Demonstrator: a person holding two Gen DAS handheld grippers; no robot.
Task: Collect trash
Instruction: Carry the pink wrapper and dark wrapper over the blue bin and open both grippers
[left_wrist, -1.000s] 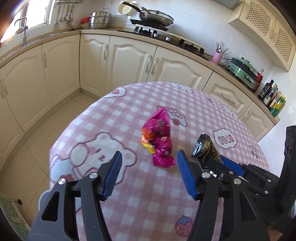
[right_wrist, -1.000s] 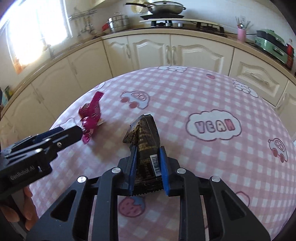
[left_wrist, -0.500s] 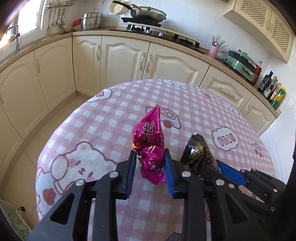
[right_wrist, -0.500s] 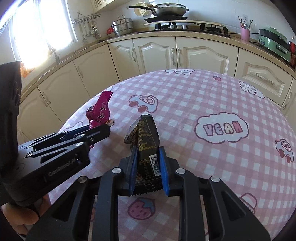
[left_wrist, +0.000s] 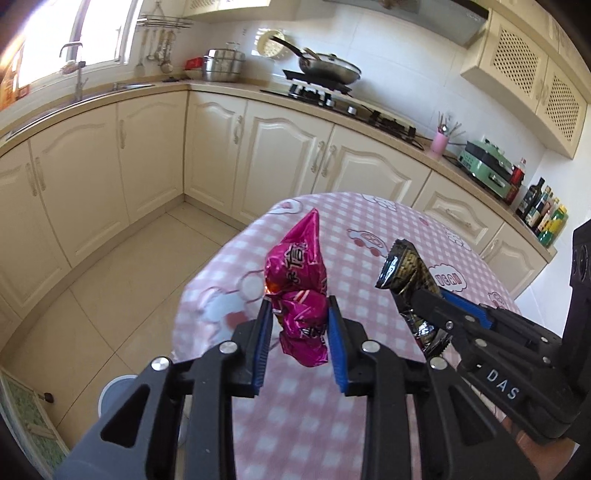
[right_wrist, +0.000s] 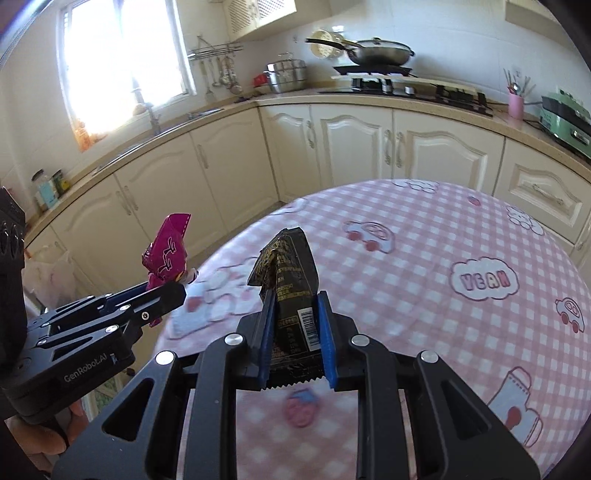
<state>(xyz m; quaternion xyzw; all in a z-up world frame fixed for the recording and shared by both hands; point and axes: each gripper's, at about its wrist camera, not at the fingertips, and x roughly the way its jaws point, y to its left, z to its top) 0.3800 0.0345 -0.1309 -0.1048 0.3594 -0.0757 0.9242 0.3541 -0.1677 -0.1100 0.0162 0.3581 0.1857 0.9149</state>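
My left gripper (left_wrist: 297, 314) is shut on a crumpled pink snack wrapper (left_wrist: 299, 280) and holds it in the air above the table's left edge. My right gripper (right_wrist: 293, 314) is shut on a dark brown snack wrapper (right_wrist: 290, 280) with a barcode, also lifted off the table. In the left wrist view the right gripper (left_wrist: 424, 299) with the dark wrapper (left_wrist: 404, 267) is just to the right. In the right wrist view the left gripper (right_wrist: 162, 291) with the pink wrapper (right_wrist: 168, 254) is at the left.
A round table with a pink checked cloth (right_wrist: 424, 266) lies below both grippers. Cream kitchen cabinets (left_wrist: 155, 155) and a counter with a stove and pan (left_wrist: 325, 74) ring the room. A white round bin (left_wrist: 114, 391) stands on the tiled floor left of the table.
My left gripper closed on the pink wrapper and lifted it off the table. Both grippers rose and drew back toward the table's left edge. The right one kept hold of the dark wrapper.
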